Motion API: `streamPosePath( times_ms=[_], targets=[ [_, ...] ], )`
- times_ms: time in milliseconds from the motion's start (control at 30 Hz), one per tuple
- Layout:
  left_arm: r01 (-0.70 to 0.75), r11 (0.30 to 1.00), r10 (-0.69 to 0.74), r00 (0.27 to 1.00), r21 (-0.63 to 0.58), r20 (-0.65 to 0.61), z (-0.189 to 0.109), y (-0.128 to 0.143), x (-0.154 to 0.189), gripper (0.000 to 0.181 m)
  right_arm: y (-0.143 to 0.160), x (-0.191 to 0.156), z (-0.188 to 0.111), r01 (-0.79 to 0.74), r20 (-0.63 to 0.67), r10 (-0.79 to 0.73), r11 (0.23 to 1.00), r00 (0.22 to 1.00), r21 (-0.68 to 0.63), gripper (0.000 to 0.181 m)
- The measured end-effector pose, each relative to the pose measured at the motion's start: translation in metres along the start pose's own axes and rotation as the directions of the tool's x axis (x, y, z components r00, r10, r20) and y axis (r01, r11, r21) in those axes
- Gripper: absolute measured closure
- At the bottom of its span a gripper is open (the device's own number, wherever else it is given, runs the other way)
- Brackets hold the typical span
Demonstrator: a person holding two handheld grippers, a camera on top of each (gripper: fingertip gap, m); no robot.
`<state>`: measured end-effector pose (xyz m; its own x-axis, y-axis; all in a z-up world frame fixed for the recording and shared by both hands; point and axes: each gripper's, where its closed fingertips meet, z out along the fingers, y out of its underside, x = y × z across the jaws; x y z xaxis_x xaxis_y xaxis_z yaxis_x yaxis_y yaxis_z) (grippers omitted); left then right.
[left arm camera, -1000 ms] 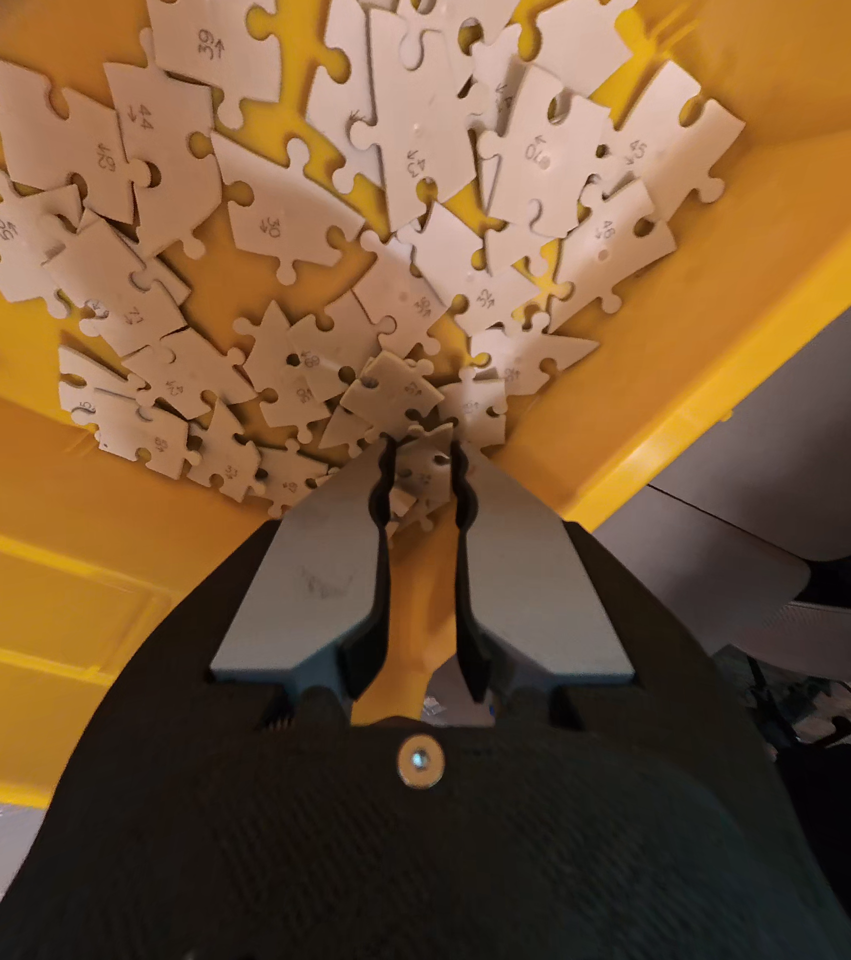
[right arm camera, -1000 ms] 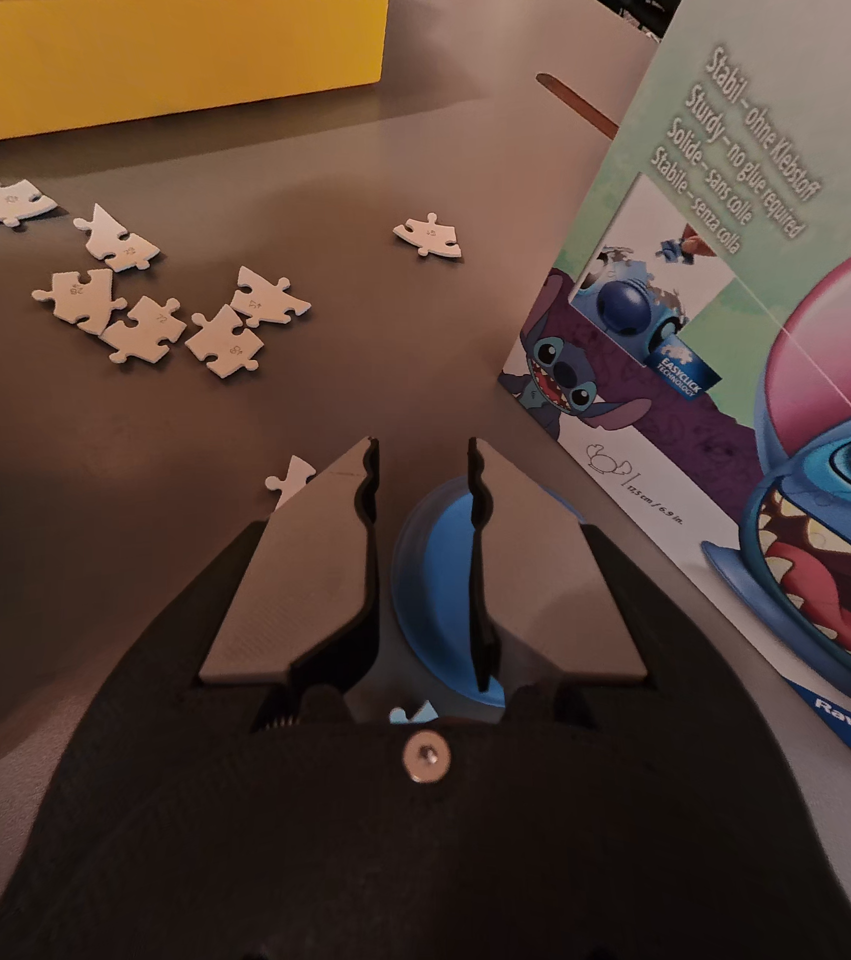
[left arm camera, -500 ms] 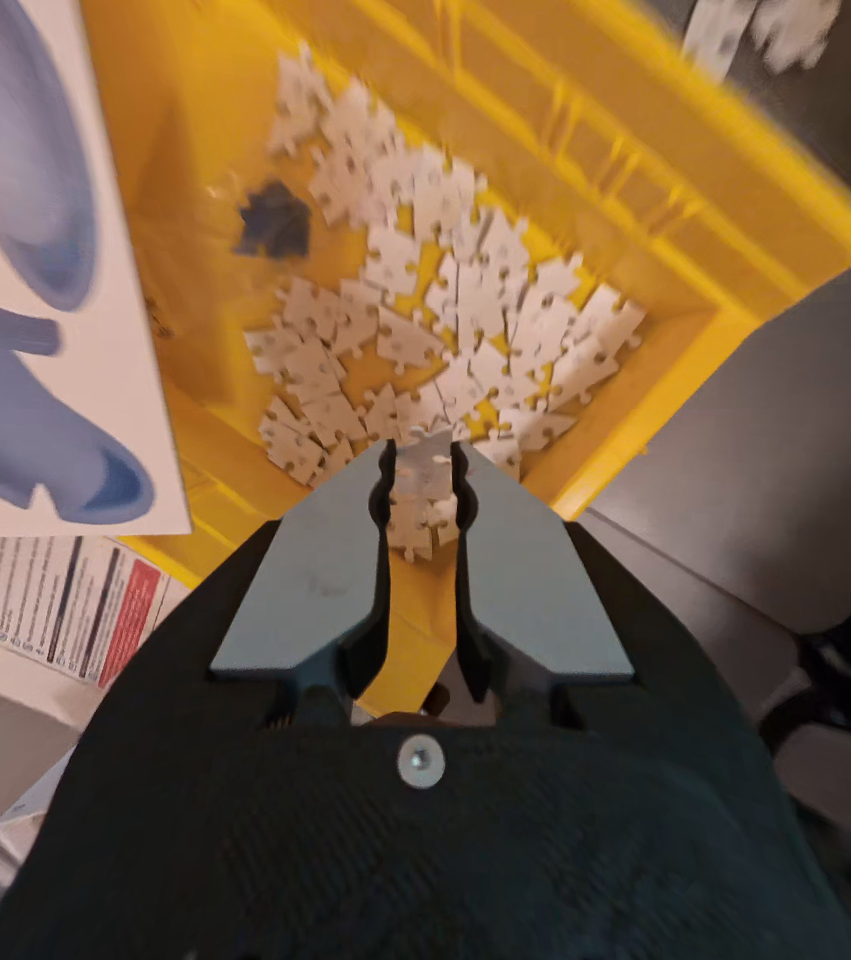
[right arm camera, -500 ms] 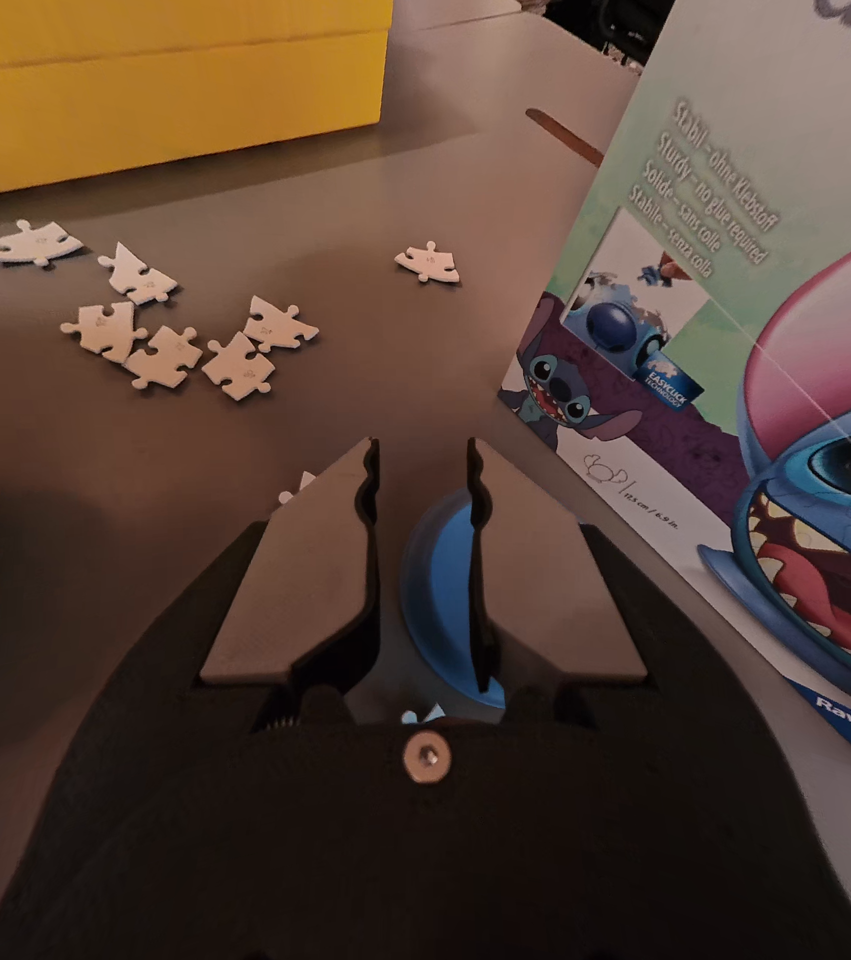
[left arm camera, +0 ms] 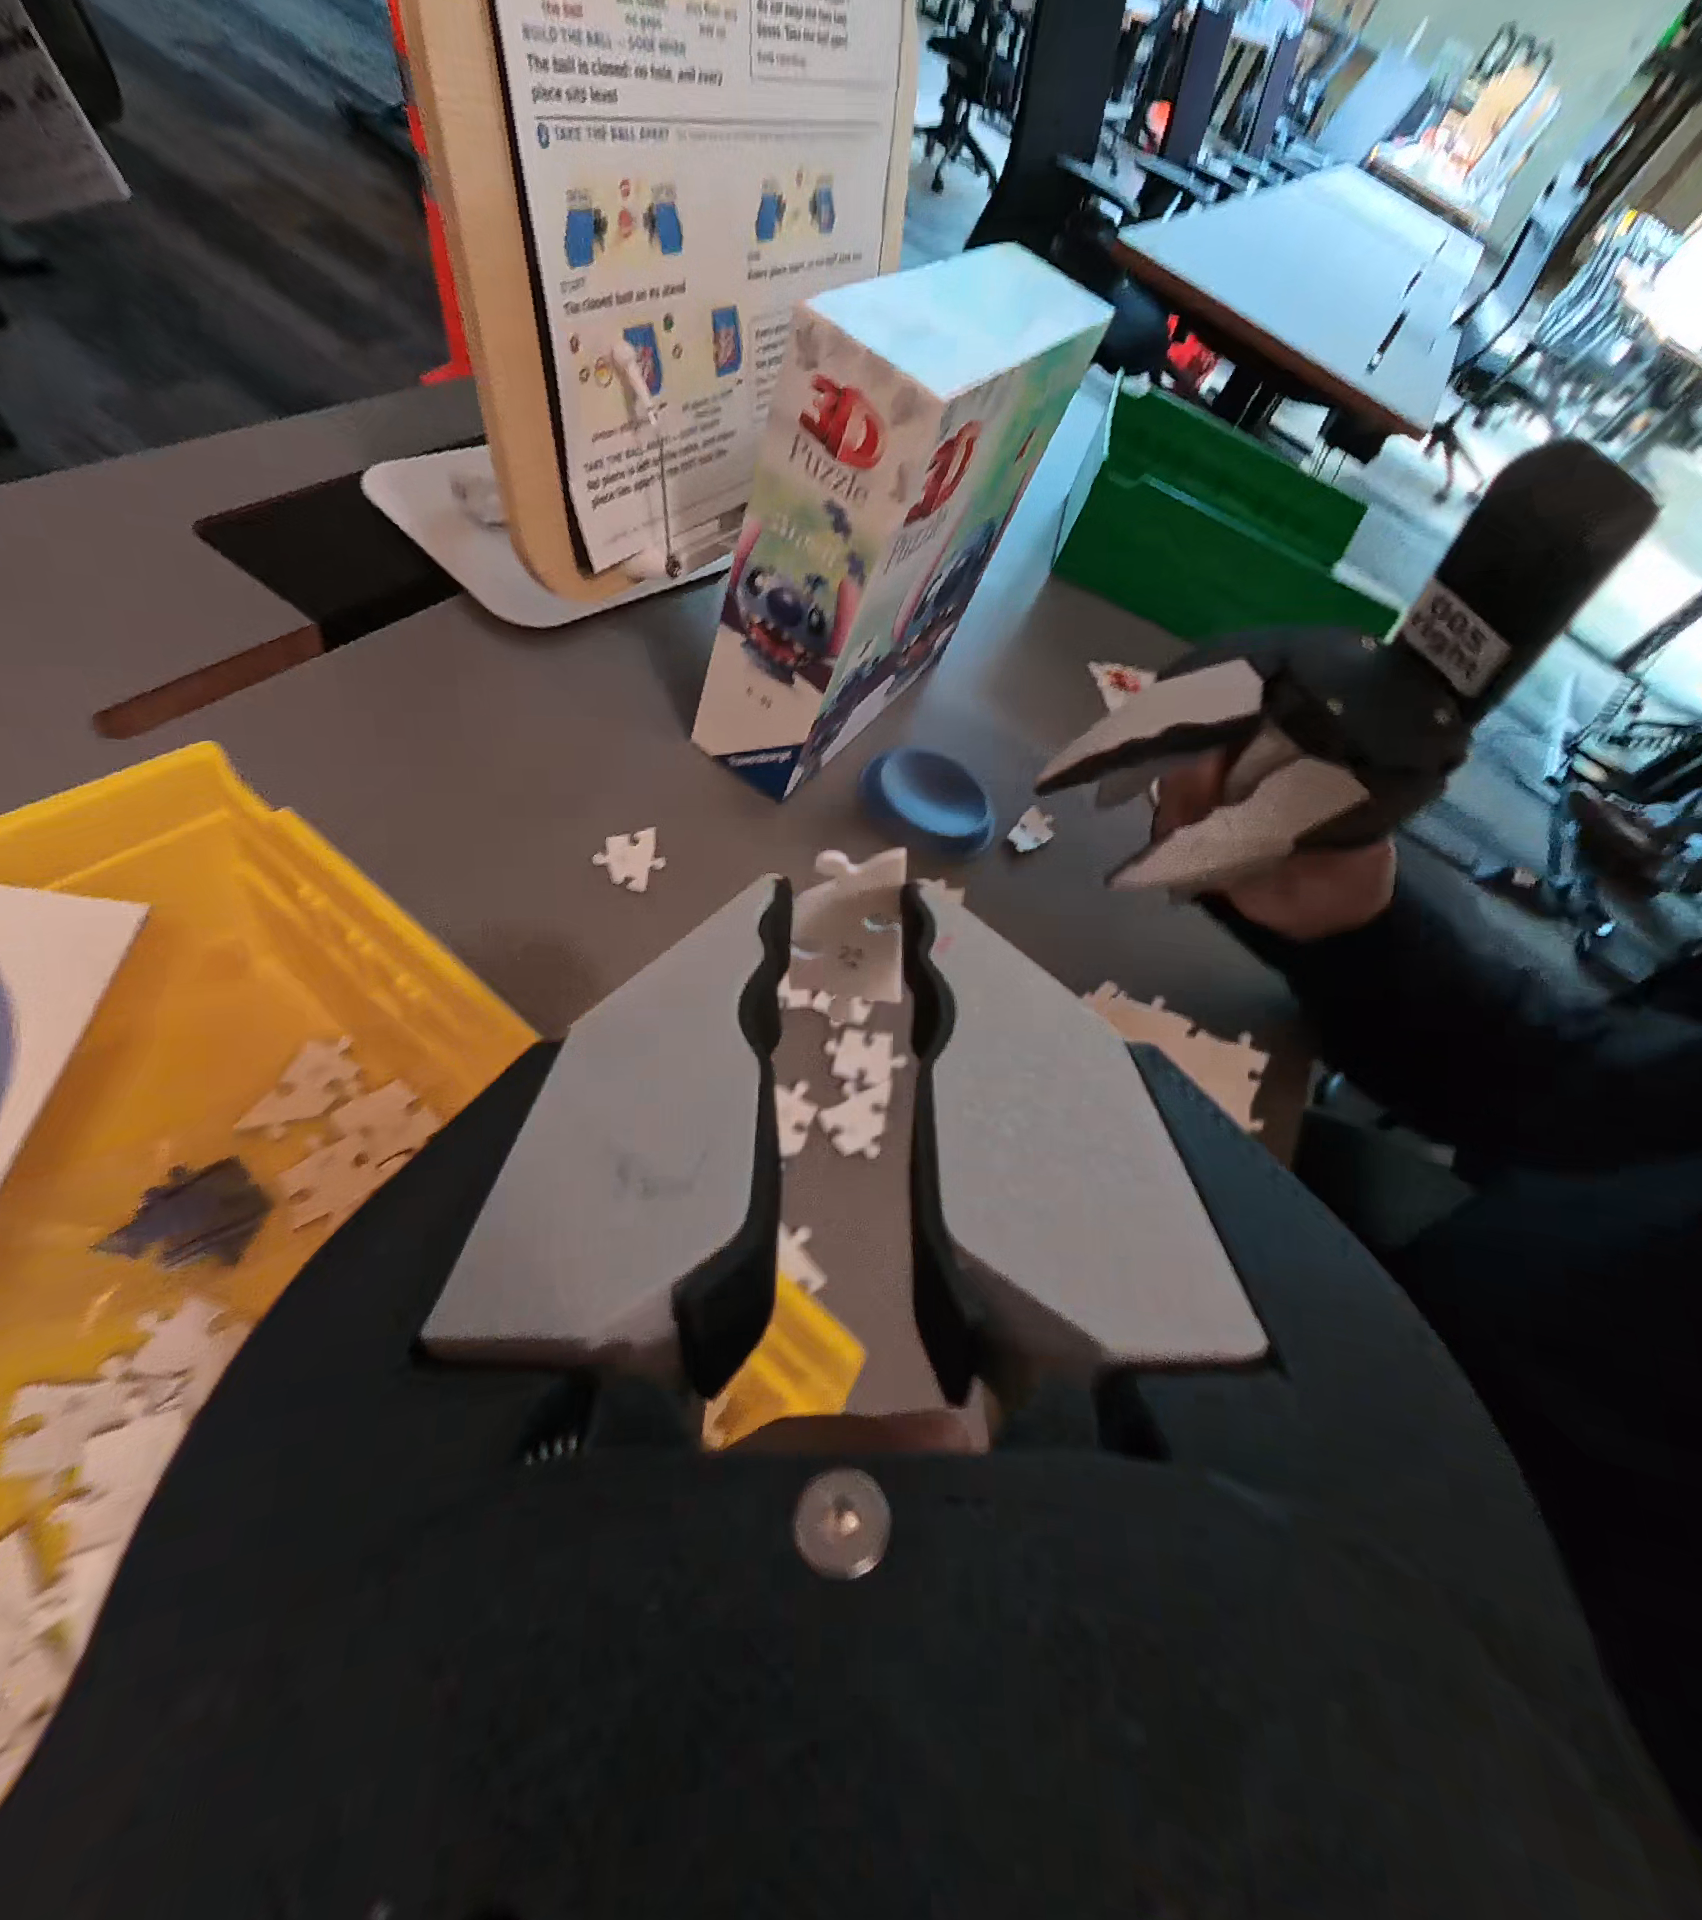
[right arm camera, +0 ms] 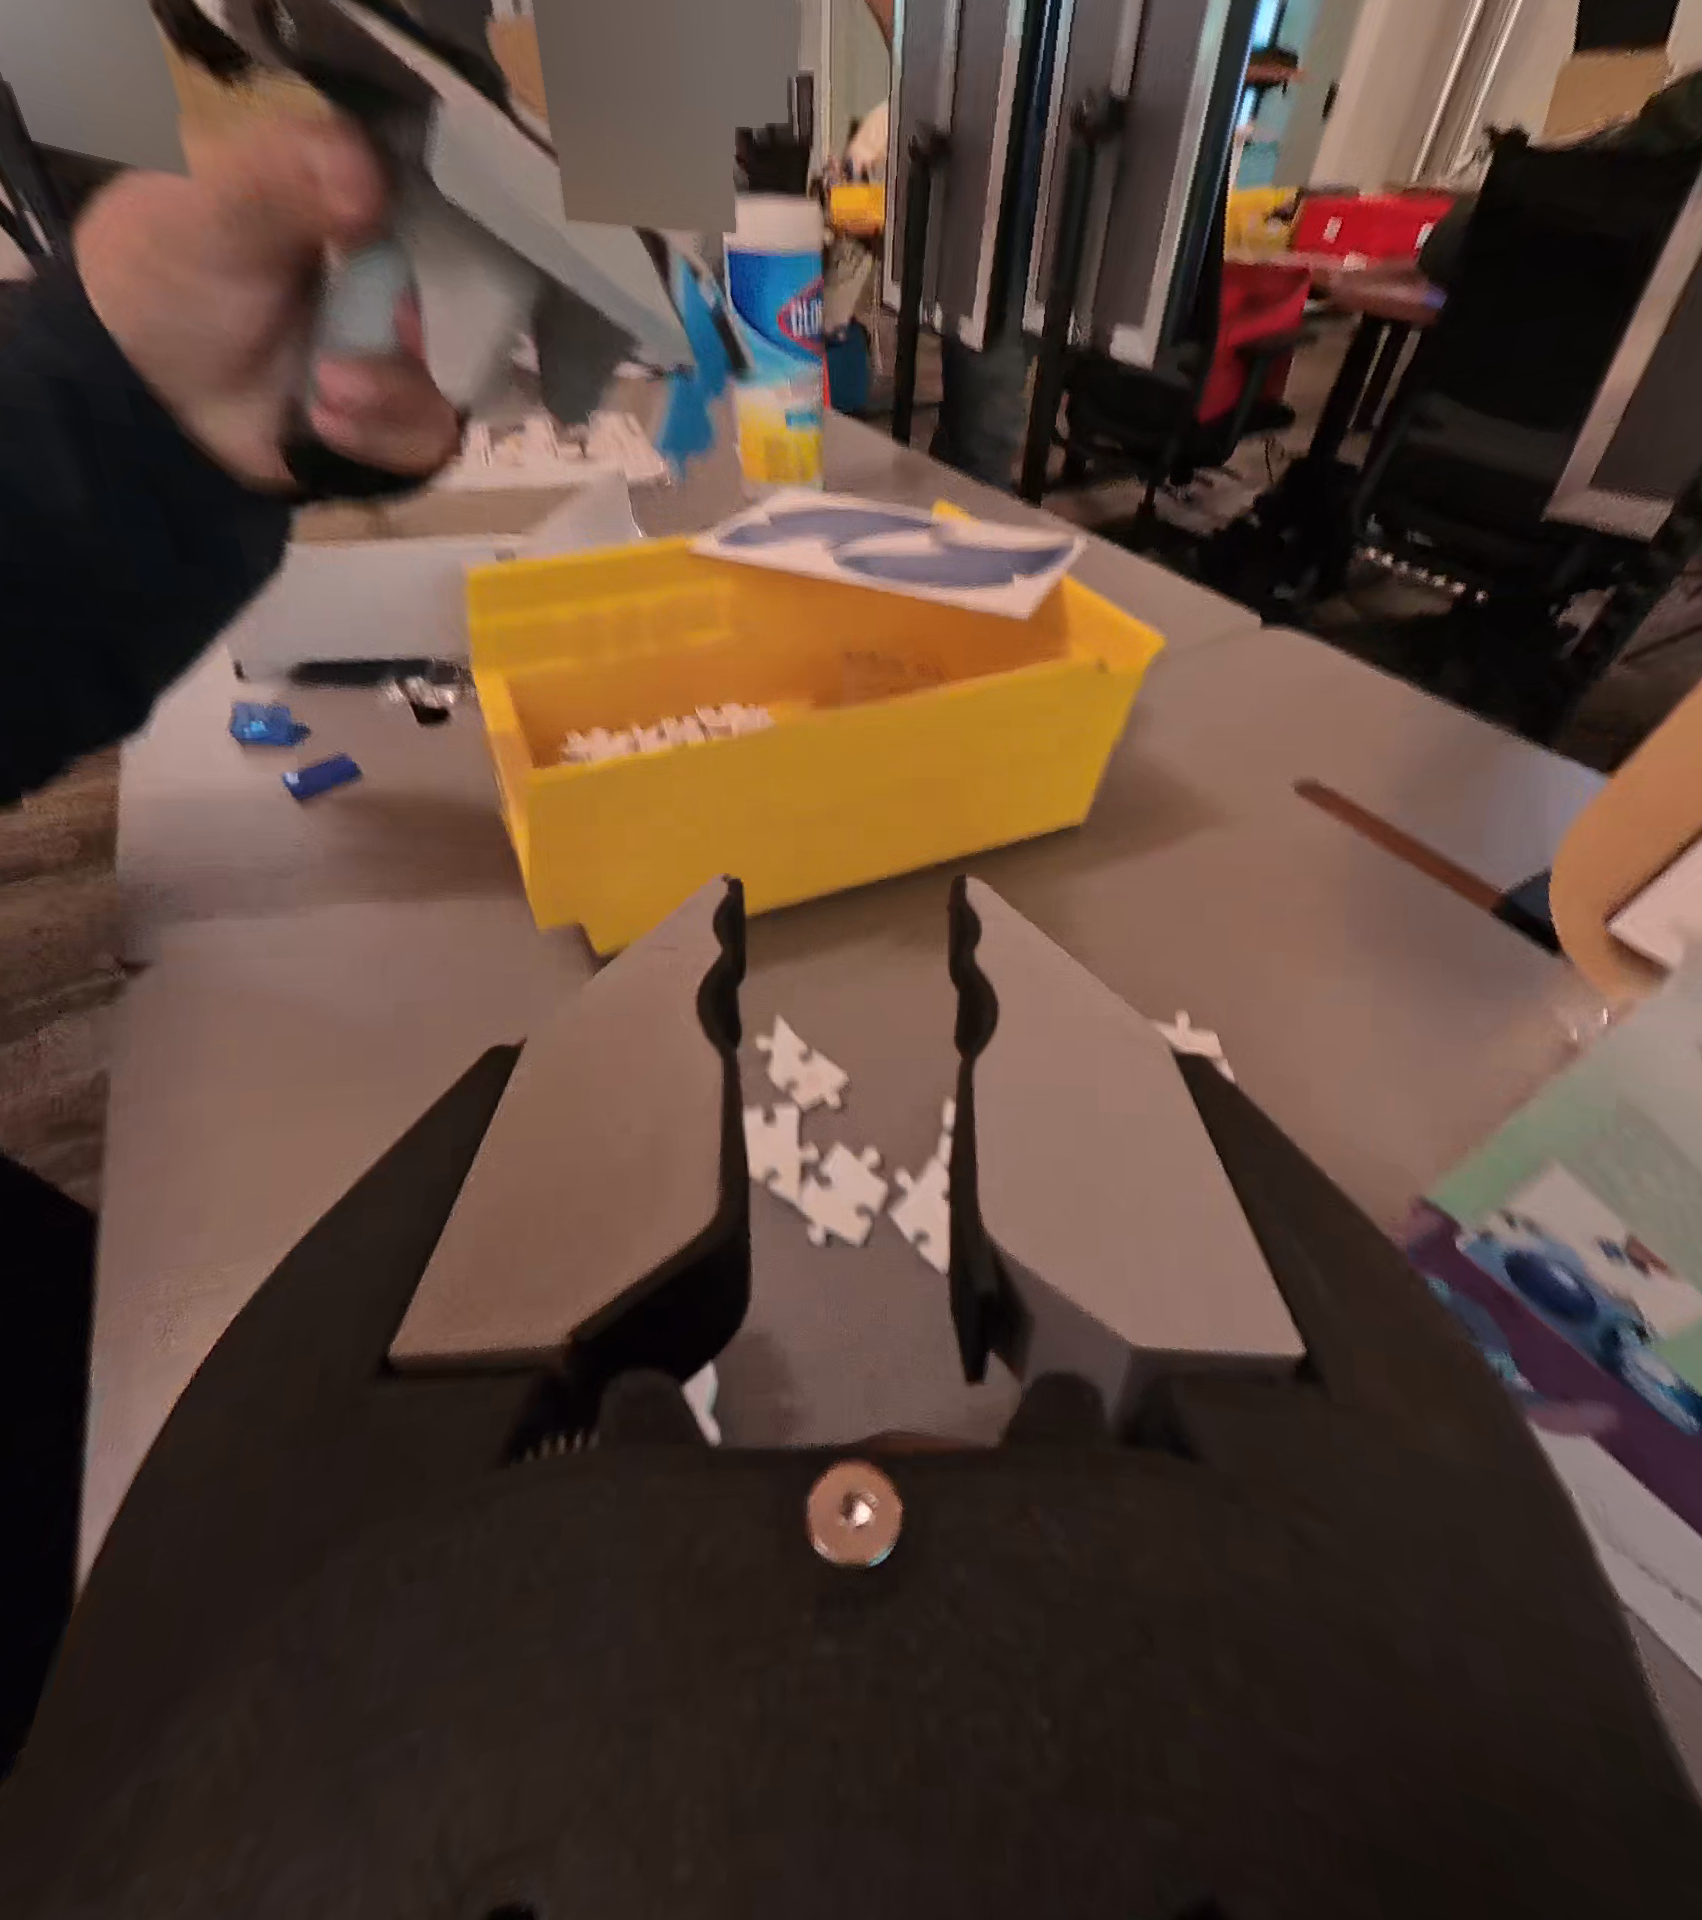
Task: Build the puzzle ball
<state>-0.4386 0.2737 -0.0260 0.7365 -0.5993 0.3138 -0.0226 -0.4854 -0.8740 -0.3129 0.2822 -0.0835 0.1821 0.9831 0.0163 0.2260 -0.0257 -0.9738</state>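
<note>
Grey matte bench sitting in a big open room with more tables and dark chairs behind. Yellow plastic bin resting on the bench, ribbed inner walls, holding a pile of white puzzle pieces; a printed sheet lying across its far rim. Tall cardboard puzzle box standing upright near bench centre, with an instruction board behind it. Round blue plastic stand sitting just beside the box base. Loose white jigsaw pieces lying flat on the bench between bin and box. Left gripper hovering above the bench, pointing forward and slightly down, pinching one white puzzle piece between its tips, the piece standing on edge. Right gripper hanging above the loose pieces, jaws spread, nothing between them; in the left wrist view it is angling down-left, with a hand in a dark sleeve wrapping its handle.
</note>
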Motion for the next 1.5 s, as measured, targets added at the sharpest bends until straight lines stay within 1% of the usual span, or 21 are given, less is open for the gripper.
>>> streamPosePath(
  times_ms=[100,167,333,500,567,633,700,733,800,933,1000,1100,1167,1267,1300,1333,1400,1500],
  targets=[
    [0.050,0.999,-0.049,0.998,0.021,-0.047,0.023,0.003,0.023,0.162,-0.029,-0.014,0.004,0.009,-0.039,-0.006,0.998,0.999,0.066,0.145],
    [0.053,0.998,-0.052,0.997,0.021,-0.050,0.038,0.008,0.036,0.162,-0.037,-0.020,0.008,-0.008,-0.045,0.012,0.997,0.999,0.081,0.144],
    [0.029,0.999,-0.028,0.999,0.016,-0.044,0.061,0.020,0.060,0.162,-0.037,-0.034,0.013,-0.049,-0.036,0.052,0.997,0.998,0.064,0.142],
    [0.039,0.999,-0.036,0.996,0.030,-0.082,0.076,0.026,0.080,0.162,-0.024,-0.032,0.018,-0.055,-0.095,0.056,0.998,0.994,0.019,0.144],
    [0.030,0.999,-0.029,0.997,0.017,-0.076,0.083,0.031,0.083,0.162,-0.022,-0.031,0.017,-0.062,-0.107,0.064,0.998,0.992,0.027,0.151],
    [0.019,1.000,-0.018,0.999,0.019,-0.051,0.088,0.034,0.081,0.162,-0.018,-0.028,0.013,-0.052,-0.122,0.054,0.998,0.991,0.024,0.175],
    [0.011,1.000,-0.011,0.999,-0.002,-0.042,0.093,0.038,0.079,0.162,-0.011,-0.024,0.010,-0.045,-0.138,0.045,0.999,0.989,-0.001,0.181],
    [0.008,1.000,-0.009,0.999,-0.015,-0.048,0.096,0.041,0.080,0.168,-0.006,-0.023,0.010,-0.047,-0.137,0.044,0.999,0.990,-0.023,0.181],
    [0.004,0.999,-0.006,0.999,-0.032,-0.043,0.100,0.044,0.078,0.168,0.001,-0.018,0.008,-0.067,-0.131,0.061,0.997,0.989,-0.041,0.181],
    [0.002,0.998,-0.005,0.999,-0.055,-0.049,0.106,0.048,0.073,0.166,0.010,-0.009,0.004,-0.209,-0.047,0.208,0.978,0.977,-0.009,0.181],
    [0.014,0.997,-0.019,0.997,-0.072,-0.073,0.106,0.050,0.072,0.161,0.013,-0.007,0.001,-0.323,0.049,0.322,0.946,0.945,0.012,0.181],
    [0.039,0.993,-0.053,0.990,-0.111,-0.130,0.111,0.057,0.075,0.160,0.013,-0.004,-0.005,-0.509,0.226,0.489,0.860,0.842,0.036,0.181],
    [0.049,0.990,-0.069,0.985,-0.131,-0.158,0.117,0.061,0.078,0.160,0.013,-0.003,-0.006,-0.593,0.315,0.555,0.805,0.770,0.030,0.181],
    [0.048,0.989,-0.073,0.982,-0.142,-0.174,0.125,0.062,0.077,0.164,0.017,-0.003,-0.005,-0.658,0.394,0.604,0.753,0.693,0.005,0.181],
    [0.041,0.988,-0.068,0.982,-0.152,-0.177,0.127,0.064,0.077,0.172,0.016,-0.004,-0.005,-0.677,0.422,0.614,0.736,0.667,0.000,0.181],
    [0.036,0.987,-0.066,0.979,-0.158,-0.191,0.128,0.065,0.078,0.175,0.016,-0.004,-0.006,-0.693,0.438,0.624,0.721,0.647,-0.004,0.181],
    [0.034,0.986,-0.069,0.974,-0.162,-0.215,0.130,0.065,0.080,0.178,0.017,-0.002,-0.007,-0.707,0.455,0.632,0.708,0.627,-0.009,0.181],
    [0.016,0.985,-0.056,0.971,-0.174,-0.230,0.132,0.068,0.081,0.180,0.020,-0.001,-0.008,-0.702,0.456,0.631,0.712,0.628,-0.018,0.181]
  ],
)
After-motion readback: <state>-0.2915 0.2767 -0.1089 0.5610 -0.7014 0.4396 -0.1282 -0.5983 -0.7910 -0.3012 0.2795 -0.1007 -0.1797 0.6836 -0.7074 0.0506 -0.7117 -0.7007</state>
